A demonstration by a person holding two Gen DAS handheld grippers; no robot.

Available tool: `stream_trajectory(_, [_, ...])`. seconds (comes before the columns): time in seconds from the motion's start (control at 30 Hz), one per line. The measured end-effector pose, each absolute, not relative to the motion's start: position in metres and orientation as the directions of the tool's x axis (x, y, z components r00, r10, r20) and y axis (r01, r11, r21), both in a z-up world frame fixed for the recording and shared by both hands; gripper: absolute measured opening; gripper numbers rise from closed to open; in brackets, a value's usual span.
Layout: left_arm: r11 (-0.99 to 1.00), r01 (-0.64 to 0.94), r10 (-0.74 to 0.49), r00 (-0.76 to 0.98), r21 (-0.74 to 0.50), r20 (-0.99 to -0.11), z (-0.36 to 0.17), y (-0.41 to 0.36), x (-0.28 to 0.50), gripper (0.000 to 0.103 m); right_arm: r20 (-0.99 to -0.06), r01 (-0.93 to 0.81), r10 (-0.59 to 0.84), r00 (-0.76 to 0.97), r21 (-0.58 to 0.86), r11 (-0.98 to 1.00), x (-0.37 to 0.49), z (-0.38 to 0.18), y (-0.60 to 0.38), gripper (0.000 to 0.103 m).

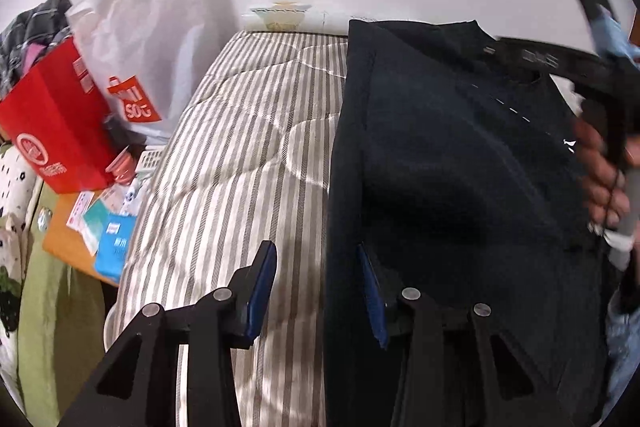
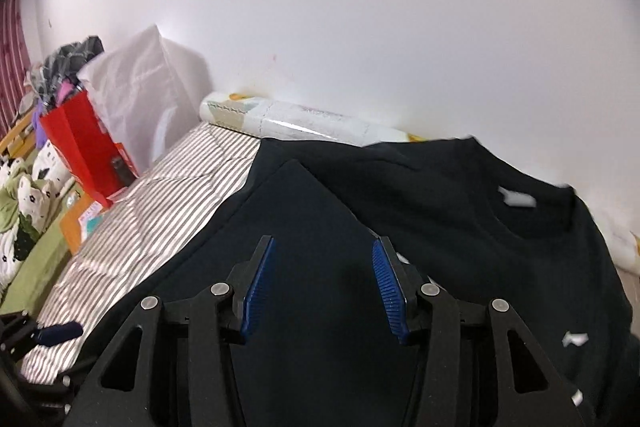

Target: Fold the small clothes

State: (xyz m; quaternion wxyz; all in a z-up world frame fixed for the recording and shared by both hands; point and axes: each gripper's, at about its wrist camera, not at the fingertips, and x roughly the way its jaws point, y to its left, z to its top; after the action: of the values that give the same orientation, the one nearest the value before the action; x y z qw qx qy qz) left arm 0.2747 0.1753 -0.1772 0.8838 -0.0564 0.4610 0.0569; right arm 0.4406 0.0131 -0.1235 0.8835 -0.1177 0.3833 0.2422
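A dark navy sweatshirt lies flat on the striped bedcover, collar toward the wall, with one side folded in to a point. My left gripper is open at the shirt's left edge. Its right pad sits just over the fabric and its left pad over the stripes, and nothing is pinched. My right gripper is open above the shirt's folded middle, holding nothing. In the left wrist view a hand grips the right tool's handle over the shirt's right side. One of the left gripper's blue pads shows at the lower left.
A red paper bag stuffed with clothes and a white plastic bag stand left of the bed. An orange side table there carries packets. Green floral bedding lies further left. A rolled mat lines the white wall.
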Motion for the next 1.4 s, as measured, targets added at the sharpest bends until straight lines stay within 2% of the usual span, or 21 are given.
stream_trajectory(0.23, [0.996,-0.088,0.034,0.573,-0.020,-0.819,-0.184,0.170,0.293,0.038,-0.775,-0.572,0.389,0.498,0.044,0.819,0.506,-0.152,0.054,0.050])
stream_trajectory(0.4, [0.999,-0.047,0.026,0.595,-0.003,-0.803,-0.187,0.167,0.300,0.031,-0.789,-0.611,0.439,0.429,0.104,0.785,0.531,-0.170,0.069,0.050])
stream_trajectory(0.47, [0.999,-0.040,0.012,0.599,-0.014,-0.801,-0.188,0.166,0.303,0.025,-0.785,-0.616,0.479,0.393,0.162,0.771,0.540,-0.177,0.070,0.050])
stream_trajectory(0.53, [0.999,-0.034,-0.013,0.602,-0.042,-0.799,-0.187,0.166,0.305,0.018,-0.782,-0.617,0.504,0.366,0.202,0.761,0.546,-0.183,0.071,0.029])
stream_trajectory(0.57, [0.998,-0.027,-0.027,0.605,-0.054,-0.796,-0.186,0.166,0.306,0.011,-0.779,-0.620,0.519,0.352,0.221,0.752,0.547,-0.185,0.072,0.010])
stream_trajectory(0.7, [0.995,-0.037,-0.052,0.624,-0.096,-0.779,-0.185,0.173,0.302,0.007,-0.732,-0.648,0.559,0.389,0.213,0.731,0.538,-0.174,0.074,0.009])
stream_trajectory(0.83, [0.986,-0.062,-0.080,0.628,-0.153,-0.774,-0.186,0.184,0.299,0.007,-0.702,-0.672,0.586,0.406,0.205,0.711,0.535,-0.163,0.090,0.008])
stream_trajectory(1.1, [0.981,-0.073,-0.100,0.605,-0.180,-0.790,-0.196,0.190,0.301,0.008,-0.751,-0.647,0.523,0.402,0.171,0.743,0.547,-0.196,0.131,0.010])
stream_trajectory(1.23, [0.979,-0.071,-0.110,0.598,-0.190,-0.794,-0.196,0.193,0.300,0.012,-0.746,-0.624,0.549,0.377,0.233,0.746,0.546,-0.182,0.119,0.020])
stream_trajectory(1.3, [0.980,-0.075,-0.105,0.593,-0.184,-0.798,-0.194,0.193,0.299,0.020,-0.739,-0.603,0.557,0.378,0.259,0.754,0.541,-0.172,0.104,0.034])
stream_trajectory(1.37, [0.982,-0.085,-0.089,0.587,-0.170,-0.805,-0.191,0.192,0.296,0.034,-0.727,-0.580,0.542,0.421,0.243,0.777,0.526,-0.156,0.078,0.040])
stream_trajectory(1.4, [0.983,-0.089,-0.081,0.586,-0.164,-0.806,-0.189,0.191,0.293,0.036,-0.727,-0.570,0.523,0.445,0.221,0.791,0.518,-0.150,0.064,0.045])
